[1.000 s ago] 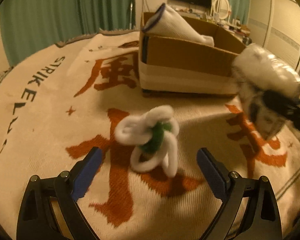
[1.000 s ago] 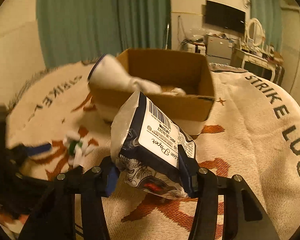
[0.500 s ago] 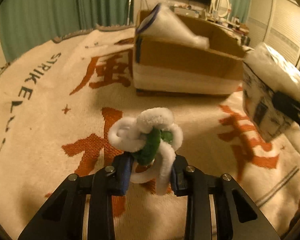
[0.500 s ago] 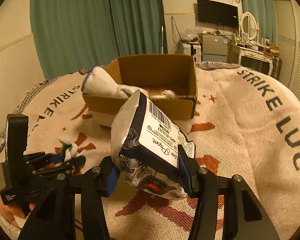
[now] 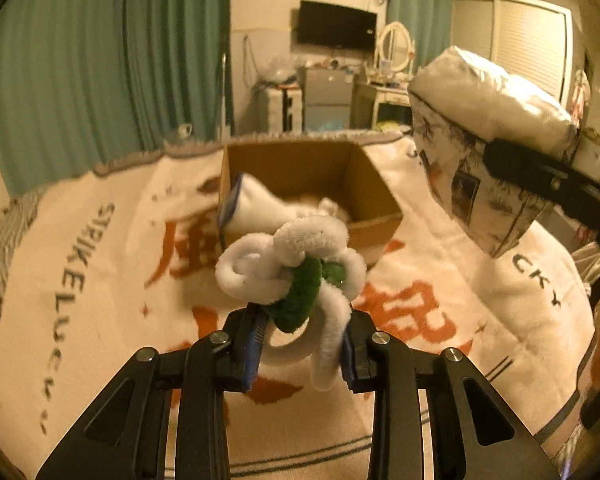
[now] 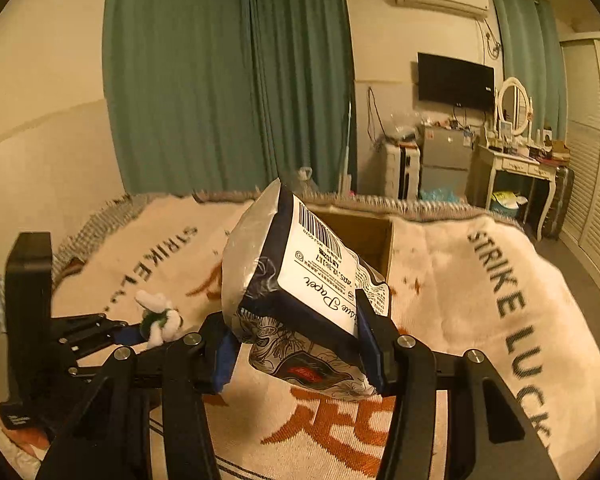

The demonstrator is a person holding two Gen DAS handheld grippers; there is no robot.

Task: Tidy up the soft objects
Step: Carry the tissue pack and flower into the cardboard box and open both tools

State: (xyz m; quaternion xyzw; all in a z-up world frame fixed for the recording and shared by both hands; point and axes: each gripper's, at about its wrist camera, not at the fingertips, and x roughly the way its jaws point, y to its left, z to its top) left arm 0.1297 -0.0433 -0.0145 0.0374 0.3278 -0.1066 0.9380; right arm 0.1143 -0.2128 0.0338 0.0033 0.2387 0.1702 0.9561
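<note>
Left gripper (image 5: 302, 350): raised off the surface, jaws closed on a white-and-green chenille toy (image 5: 296, 266).
Left fingers (image 5: 254, 354): blue pads are pressed against the toy's lower loops.
Right gripper (image 6: 298, 344): raised, jaws clamped on a tissue pack (image 6: 300, 292), held tilted.
Relative position: left gripper is seen lower and leftward.

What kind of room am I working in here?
Most likely a bedroom: a vanity table with an oval mirror, a wall-mounted TV and a bed-like surface under a woven blanket where the cardboard box sits.
</note>
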